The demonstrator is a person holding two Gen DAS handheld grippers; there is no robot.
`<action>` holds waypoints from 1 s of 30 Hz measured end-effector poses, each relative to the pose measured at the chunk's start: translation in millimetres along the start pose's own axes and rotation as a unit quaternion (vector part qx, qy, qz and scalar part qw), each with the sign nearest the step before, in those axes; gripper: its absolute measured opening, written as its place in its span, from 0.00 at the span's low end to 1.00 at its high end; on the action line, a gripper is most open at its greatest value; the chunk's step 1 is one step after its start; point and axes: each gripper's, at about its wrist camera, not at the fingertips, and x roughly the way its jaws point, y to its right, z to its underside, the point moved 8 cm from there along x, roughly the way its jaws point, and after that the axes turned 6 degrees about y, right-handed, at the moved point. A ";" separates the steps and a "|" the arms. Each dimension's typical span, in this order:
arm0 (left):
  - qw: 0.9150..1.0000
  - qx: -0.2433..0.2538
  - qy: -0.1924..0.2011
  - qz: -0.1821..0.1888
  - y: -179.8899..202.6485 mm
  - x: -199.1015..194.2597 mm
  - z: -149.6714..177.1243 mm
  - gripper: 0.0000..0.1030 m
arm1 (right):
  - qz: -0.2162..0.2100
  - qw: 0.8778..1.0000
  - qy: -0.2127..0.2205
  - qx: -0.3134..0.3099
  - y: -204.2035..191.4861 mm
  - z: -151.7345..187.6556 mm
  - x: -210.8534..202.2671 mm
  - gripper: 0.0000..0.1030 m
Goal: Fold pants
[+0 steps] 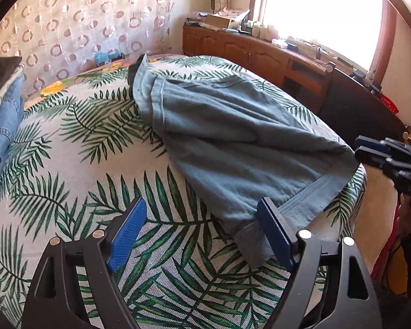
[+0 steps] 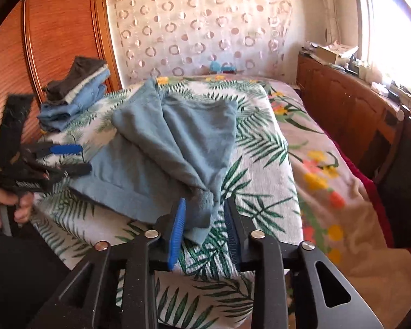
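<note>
Here the blue-grey pants (image 1: 233,137) lie in the middle of the bed (image 1: 76,164), on the cover with green leaves. They are bunched and partly folded, with the thick waistband turned toward the near edge of the bed.

The left gripper (image 1: 202,233) sits low at that near edge. Its two blue pads are wide apart and hold nothing. The right-hand pad touches a small grey flap of the pants, but the pads are not squeezing it.

The right gripper (image 2: 204,230) is also at the near edge of the bed. Its blue pads stand on either side of a hanging corner of the pants. There is a gap around the cloth, so the jaws look loose, not pinched.

There are no boxes or baskets on the bed. A pile of folded clothes (image 2: 74,96) sits at the far left corner of the bed, with blue jeans at the bottom and something dark on top.

A wooden cabinet (image 1: 260,54) runs along the right side of the bed. Small things crowd its top, but the bright window washes them out and they are hard to name. Something small and blue rests at the head of the bed; it is too far away to tell what it is.
</note>
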 end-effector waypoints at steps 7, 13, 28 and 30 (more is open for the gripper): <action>1.000 -0.011 0.016 -0.006 -6.8 -7.1 -3.8 0.81 | -0.003 1.000 0.013 -0.009 -7.8 -15.2 3.8 0.38; 0.998 -0.021 0.044 -0.031 -26.1 -22.3 -14.9 0.81 | -0.034 0.999 0.026 -0.028 -25.5 -35.3 22.5 0.38; 0.991 -0.049 0.088 -0.086 -82.1 -55.4 -28.8 0.81 | -0.099 0.992 0.006 -0.080 -73.4 -64.6 105.4 0.43; 0.991 -0.053 0.089 -0.091 -86.7 -56.9 -28.5 0.81 | -0.100 0.991 -0.001 -0.088 -75.1 -71.5 115.3 0.43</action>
